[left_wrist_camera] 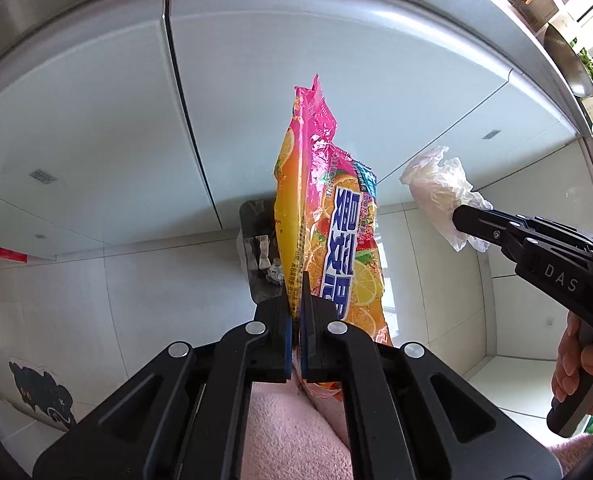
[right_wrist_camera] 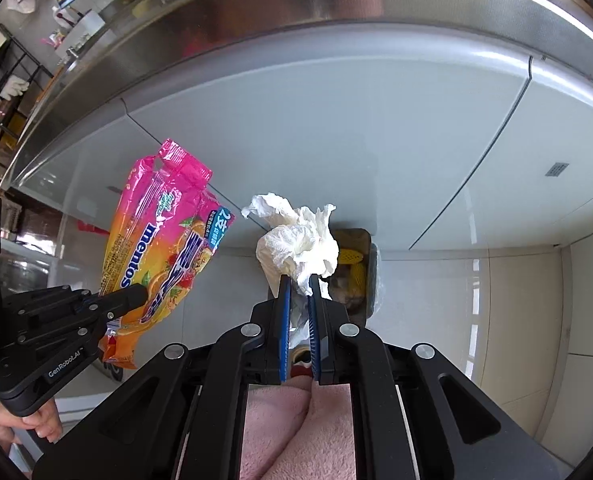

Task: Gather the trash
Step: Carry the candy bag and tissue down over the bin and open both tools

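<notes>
My left gripper (left_wrist_camera: 295,280) is shut on a pink and orange candy wrapper (left_wrist_camera: 328,216), which sticks up from its jaws. Seen from the right wrist, that same wrapper (right_wrist_camera: 164,248) hangs at the left in the left gripper (right_wrist_camera: 136,294). My right gripper (right_wrist_camera: 297,280) is shut on a crumpled white tissue (right_wrist_camera: 296,240); from the left wrist view the tissue (left_wrist_camera: 436,188) shows at the right in the right gripper (left_wrist_camera: 458,214). Below both grippers, on the floor, stands a small bin (left_wrist_camera: 258,248) lined with a bag and holding scraps; the same bin (right_wrist_camera: 354,264) lies partly hidden behind the tissue.
White cabinet doors (left_wrist_camera: 96,140) under a steel counter edge (right_wrist_camera: 256,8) fill the background. Pale floor tiles (left_wrist_camera: 156,300) surround the bin. A person's hand (left_wrist_camera: 580,372) grips the right handle, and pink fabric (right_wrist_camera: 296,432) lies under the grippers. A dark cat-shaped mat (left_wrist_camera: 44,392) lies at lower left.
</notes>
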`<action>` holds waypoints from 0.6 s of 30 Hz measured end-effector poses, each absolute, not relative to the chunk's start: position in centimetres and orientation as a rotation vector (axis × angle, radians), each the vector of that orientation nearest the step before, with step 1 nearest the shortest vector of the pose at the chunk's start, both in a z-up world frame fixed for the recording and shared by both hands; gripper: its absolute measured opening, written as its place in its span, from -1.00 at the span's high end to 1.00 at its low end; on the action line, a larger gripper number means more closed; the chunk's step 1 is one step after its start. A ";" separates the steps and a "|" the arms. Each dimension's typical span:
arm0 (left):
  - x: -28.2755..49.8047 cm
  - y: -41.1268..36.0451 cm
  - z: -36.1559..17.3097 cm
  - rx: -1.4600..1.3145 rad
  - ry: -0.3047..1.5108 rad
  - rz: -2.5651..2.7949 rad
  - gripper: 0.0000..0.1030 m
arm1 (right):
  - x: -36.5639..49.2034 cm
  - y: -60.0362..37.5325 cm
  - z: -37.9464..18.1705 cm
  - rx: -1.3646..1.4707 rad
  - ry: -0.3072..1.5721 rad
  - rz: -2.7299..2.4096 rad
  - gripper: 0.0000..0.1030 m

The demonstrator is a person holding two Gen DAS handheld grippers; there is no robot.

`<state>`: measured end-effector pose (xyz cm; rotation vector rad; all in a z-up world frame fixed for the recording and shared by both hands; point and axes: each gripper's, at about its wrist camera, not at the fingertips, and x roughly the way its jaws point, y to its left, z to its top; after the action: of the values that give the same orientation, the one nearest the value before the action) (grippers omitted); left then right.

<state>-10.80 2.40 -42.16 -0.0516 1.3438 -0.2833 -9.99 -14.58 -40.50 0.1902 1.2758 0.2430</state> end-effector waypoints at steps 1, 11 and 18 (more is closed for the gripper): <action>-10.5 2.3 -43.0 -0.053 1.361 -0.283 0.98 | -9.8 -14.5 -41.0 0.192 1.283 0.239 0.81; -8.8 0.5 -50.2 -0.031 1.449 -0.257 0.98 | -6.8 -14.8 -47.1 0.273 1.381 0.216 0.81; -7.4 0.1 -53.4 -0.046 1.489 -0.258 0.98 | -5.7 -15.8 -50.8 0.347 1.430 0.207 0.81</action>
<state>-7.38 0.14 -53.42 -0.0465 1.4891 -0.2576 -5.74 -15.76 -50.76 0.3473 1.4296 0.2068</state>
